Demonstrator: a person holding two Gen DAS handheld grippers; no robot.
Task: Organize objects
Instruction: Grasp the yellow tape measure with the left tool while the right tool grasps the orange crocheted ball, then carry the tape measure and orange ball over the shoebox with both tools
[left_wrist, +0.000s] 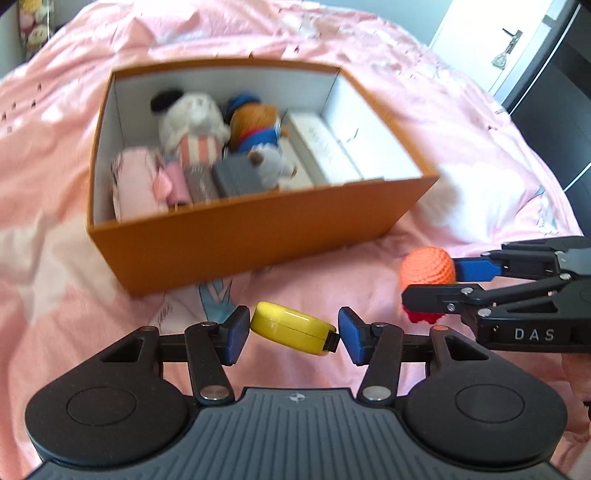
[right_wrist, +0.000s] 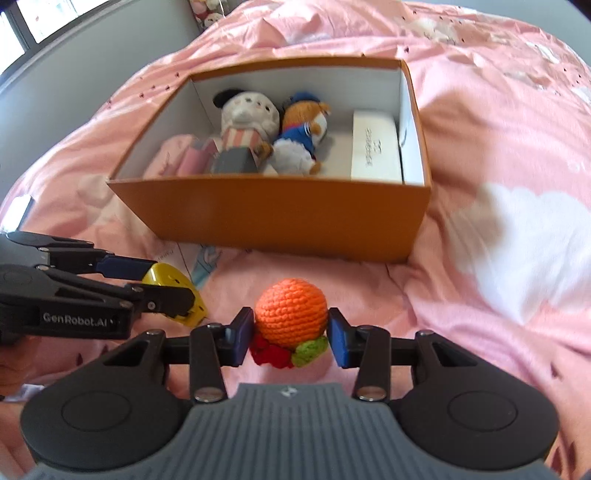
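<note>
My left gripper (left_wrist: 293, 330) is shut on a flat yellow case (left_wrist: 284, 323) with a black tab, held above the pink bedspread. To its right my right gripper (left_wrist: 432, 282) is shut on an orange crocheted ball (left_wrist: 424, 264). From the right wrist, the right gripper (right_wrist: 291, 332) pinches that orange ball (right_wrist: 291, 308), which has red and green knitted bits underneath. At the left of that view, the left gripper (right_wrist: 168, 282) grips the yellow case (right_wrist: 168, 275). An open orange box (left_wrist: 258, 236) (right_wrist: 277, 218) lies beyond both grippers.
The box holds two plush toys (right_wrist: 247, 110) (right_wrist: 303, 122), a white case (right_wrist: 375, 147), a grey block (right_wrist: 232, 162) and pink items (left_wrist: 136, 184). The rumpled pink bedspread (right_wrist: 480, 295) surrounds it. A door (left_wrist: 509, 44) stands at the far right and a window (right_wrist: 22, 22) at the far left.
</note>
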